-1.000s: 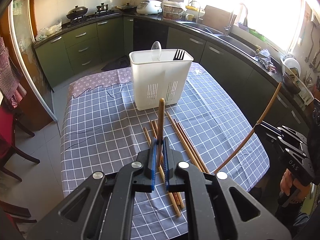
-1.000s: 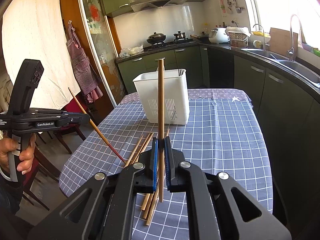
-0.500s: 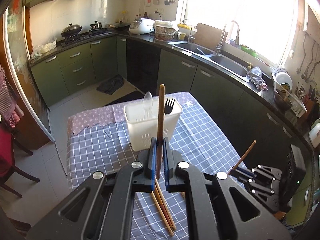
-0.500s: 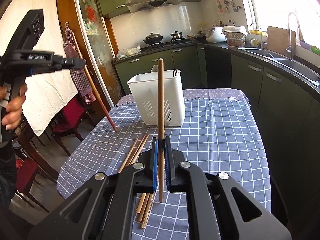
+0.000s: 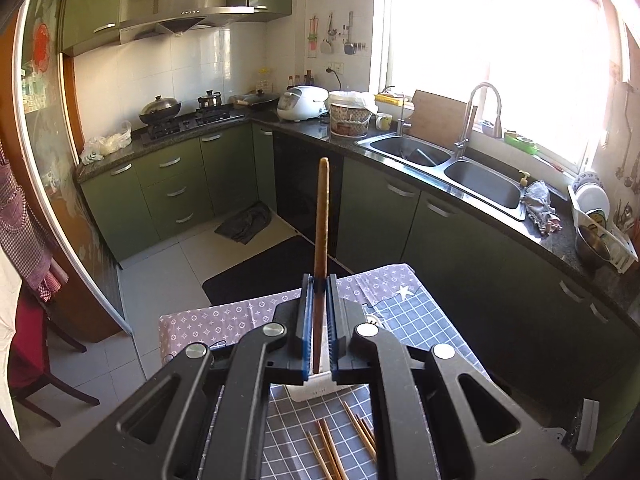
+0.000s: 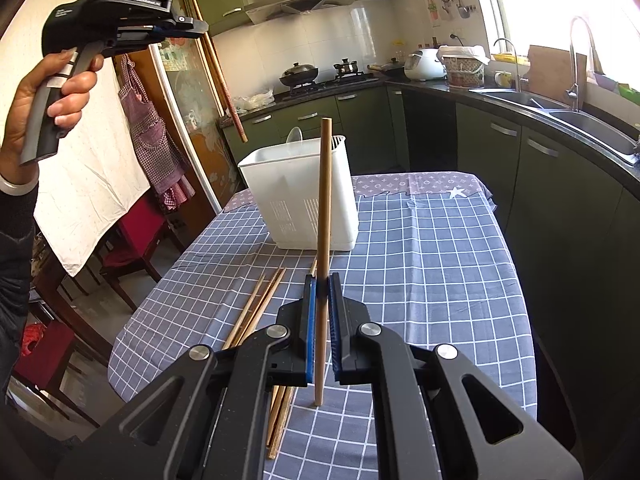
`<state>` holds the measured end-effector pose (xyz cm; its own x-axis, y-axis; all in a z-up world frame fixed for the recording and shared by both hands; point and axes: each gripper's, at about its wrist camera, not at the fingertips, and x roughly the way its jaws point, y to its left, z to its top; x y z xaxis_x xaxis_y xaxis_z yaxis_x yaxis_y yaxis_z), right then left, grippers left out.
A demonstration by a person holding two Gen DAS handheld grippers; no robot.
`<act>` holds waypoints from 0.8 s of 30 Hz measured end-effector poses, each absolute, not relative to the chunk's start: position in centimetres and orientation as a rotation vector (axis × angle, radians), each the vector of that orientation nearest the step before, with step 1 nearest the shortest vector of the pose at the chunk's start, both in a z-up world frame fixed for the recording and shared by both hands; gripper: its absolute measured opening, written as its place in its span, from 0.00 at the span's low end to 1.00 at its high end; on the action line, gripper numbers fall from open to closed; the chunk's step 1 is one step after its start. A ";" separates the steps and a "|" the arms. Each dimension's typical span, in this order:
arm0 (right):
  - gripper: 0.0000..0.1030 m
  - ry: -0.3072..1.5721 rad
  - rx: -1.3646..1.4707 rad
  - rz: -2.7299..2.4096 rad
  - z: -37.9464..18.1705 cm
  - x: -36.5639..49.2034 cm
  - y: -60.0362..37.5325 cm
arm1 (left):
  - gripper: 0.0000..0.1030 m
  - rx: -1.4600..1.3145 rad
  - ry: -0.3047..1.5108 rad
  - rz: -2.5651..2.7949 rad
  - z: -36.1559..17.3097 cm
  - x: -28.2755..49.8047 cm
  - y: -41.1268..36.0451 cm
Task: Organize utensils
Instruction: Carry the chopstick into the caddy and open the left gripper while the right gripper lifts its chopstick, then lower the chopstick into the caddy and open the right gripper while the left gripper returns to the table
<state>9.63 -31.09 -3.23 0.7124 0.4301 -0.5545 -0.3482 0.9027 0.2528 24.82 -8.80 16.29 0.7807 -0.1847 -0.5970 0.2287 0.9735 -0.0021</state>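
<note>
My left gripper [image 5: 319, 280] is shut on a dark brown chopstick [image 5: 322, 216] that stands upright between the pads. In the right wrist view the left gripper [image 6: 192, 26] is raised high at the upper left, its chopstick [image 6: 218, 76] hanging down. My right gripper [image 6: 322, 280] is shut on a lighter wooden chopstick [image 6: 325, 200], held upright over the table. The white utensil holder [image 6: 300, 196] stands at the table's far end with a spoon [image 6: 294, 136] in it. In the left wrist view the holder [image 5: 316, 390] is mostly hidden under my fingers.
Several loose chopsticks [image 6: 256, 308] lie on the checked tablecloth [image 6: 420, 260] in front of the holder; they also show in the left wrist view [image 5: 332, 452]. Green cabinets, a stove [image 5: 184, 120] and a double sink [image 5: 452, 168] line the far walls. Red chairs [image 6: 136, 236] stand to the left.
My left gripper has risen high above the table with its chopstick and now looks over the holder. My right gripper has stayed almost still with its chopstick.
</note>
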 end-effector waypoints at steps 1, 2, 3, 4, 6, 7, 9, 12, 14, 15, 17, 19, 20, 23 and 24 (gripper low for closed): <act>0.07 0.648 0.134 0.433 -3.2 9.6 -31.1 | 0.06 0.077 0.645 -0.216 15.7 25.4 -8.9; 0.07 0.647 0.135 0.434 -3.2 9.6 -31.1 | 0.06 0.078 0.658 -0.214 15.0 26.0 -8.8; 0.07 0.647 0.137 0.435 -3.2 9.6 -31.2 | 0.06 0.077 0.675 -0.210 14.2 26.6 -8.9; 0.07 0.647 0.140 0.438 -3.0 9.7 -31.3 | 0.06 0.074 0.694 -0.209 13.5 27.1 -8.9; 0.07 0.640 0.146 0.446 -2.5 9.9 -31.3 | 0.06 0.072 0.734 -0.207 11.7 27.9 -8.8; 0.07 0.631 0.145 0.450 -2.1 10.1 -31.3 | 0.06 0.073 0.753 -0.206 10.8 28.2 -8.7; 0.07 0.600 0.130 0.455 -0.6 10.5 -31.1 | 0.06 0.074 0.793 -0.204 9.0 28.8 -8.7; 0.07 0.539 0.113 0.468 2.3 11.4 -30.6 | 0.06 0.077 0.855 -0.209 6.3 29.4 -8.6; 0.07 0.498 0.112 0.471 4.4 12.4 -30.2 | 0.06 0.076 0.886 -0.214 4.8 29.7 -8.6; 0.07 0.477 0.110 0.469 5.4 13.0 -30.0 | 0.07 0.077 0.899 -0.218 4.2 29.8 -8.5; 0.07 0.439 0.120 0.465 7.4 14.4 -29.6 | 0.08 0.077 0.914 -0.222 3.2 29.8 -8.4; 0.07 0.409 0.144 0.474 9.3 15.8 -29.4 | 0.12 0.073 0.921 -0.231 2.7 29.8 -8.4; 0.07 0.388 0.156 0.475 10.2 16.5 -29.2 | 0.15 0.067 0.920 -0.236 2.7 29.7 -8.2; 0.07 0.331 0.180 0.458 12.4 18.7 -28.5 | 0.16 0.050 0.901 -0.248 3.2 29.1 -7.7; 0.07 0.314 0.186 0.451 13.0 19.5 -28.2 | 0.16 0.044 0.890 -0.250 3.5 28.7 -7.5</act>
<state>19.53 -28.20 12.96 0.8533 0.4542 -0.2561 -0.3973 0.8844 0.2448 28.67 -7.47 3.51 0.6022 -0.1976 -0.7735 0.2342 0.9700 -0.0654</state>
